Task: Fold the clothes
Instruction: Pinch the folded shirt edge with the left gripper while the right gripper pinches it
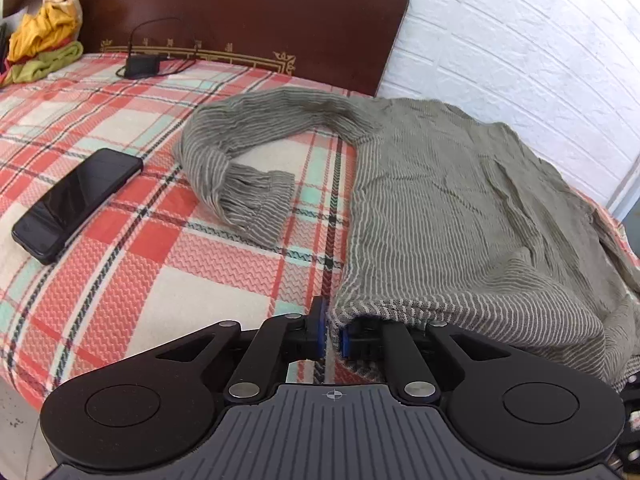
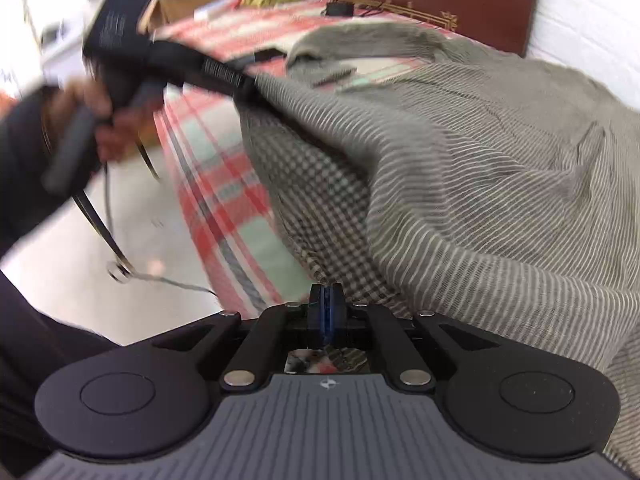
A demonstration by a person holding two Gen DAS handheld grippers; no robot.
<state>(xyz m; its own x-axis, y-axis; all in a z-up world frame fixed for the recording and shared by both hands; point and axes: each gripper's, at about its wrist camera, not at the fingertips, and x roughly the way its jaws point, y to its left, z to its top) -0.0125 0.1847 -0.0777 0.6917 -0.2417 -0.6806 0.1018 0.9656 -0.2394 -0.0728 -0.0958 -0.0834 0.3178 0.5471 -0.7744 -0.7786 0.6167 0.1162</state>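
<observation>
A grey-green striped sweater [image 1: 440, 208] lies spread over the right side of the plaid bed cover [image 1: 120, 280], with one sleeve [image 1: 240, 152] curled out to the left. My left gripper [image 1: 331, 336] sits at the sweater's near hem corner; the fabric drapes over its right finger and the pads pinch the edge. From the right wrist view the sweater [image 2: 480, 160] is lifted along its hem. The left gripper [image 2: 244, 80] holds one end up, held by a person's hand [image 2: 92, 120]. My right gripper [image 2: 326, 300] is shut with the hem edge caught at its tips.
A black phone [image 1: 76, 204] lies on the cover to the left. A black charger with its cable [image 1: 140, 66] rests by the dark wooden headboard [image 1: 240, 12]. Yellow and green clothes [image 1: 44, 40] are piled at the far left. A white brick wall [image 1: 520, 40] borders the right; pale floor [image 2: 100, 240] is below.
</observation>
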